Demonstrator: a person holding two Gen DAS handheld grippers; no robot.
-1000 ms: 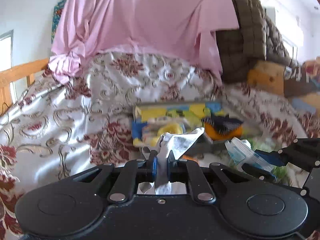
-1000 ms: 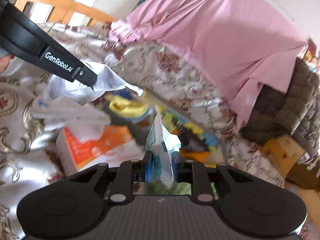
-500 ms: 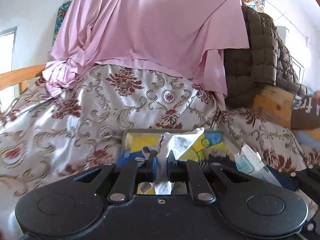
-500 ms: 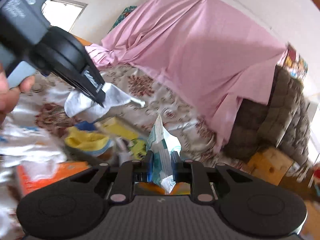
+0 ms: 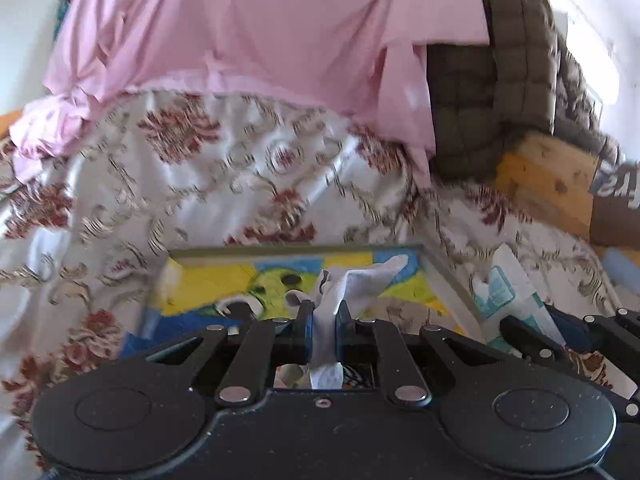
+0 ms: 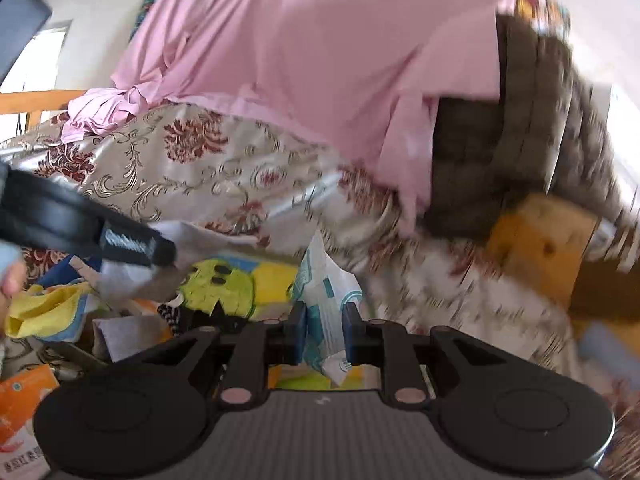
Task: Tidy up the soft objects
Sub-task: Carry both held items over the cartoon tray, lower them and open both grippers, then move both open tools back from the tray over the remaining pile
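My left gripper (image 5: 321, 320) is shut on a white tissue (image 5: 352, 284), which sticks up between its blue pads. It hangs over a shallow box (image 5: 224, 280) with a yellow, blue and green cartoon print on the bed. My right gripper (image 6: 324, 320) is shut on a white-and-teal tissue pack (image 6: 326, 284). In the right wrist view the left gripper (image 6: 166, 254) comes in from the left with the white tissue (image 6: 128, 276) in its tips, above the same box (image 6: 236, 284). The tissue pack (image 5: 508, 292) and right gripper also show at the right of the left wrist view.
A floral bedspread (image 5: 200, 184) covers the bed. A pink sheet (image 5: 260, 28) hangs behind, beside a dark quilted blanket (image 5: 500, 80) and a wooden block (image 5: 548, 180). A yellow cloth (image 6: 48, 312), an orange tissue box (image 6: 24, 404) and a hand (image 6: 10, 284) sit at the left.
Both grippers have moved forward over the bed toward the pink sheet, each keeping its hold. The printed box now lies right under them and the orange tissue box has slid to the lower left.
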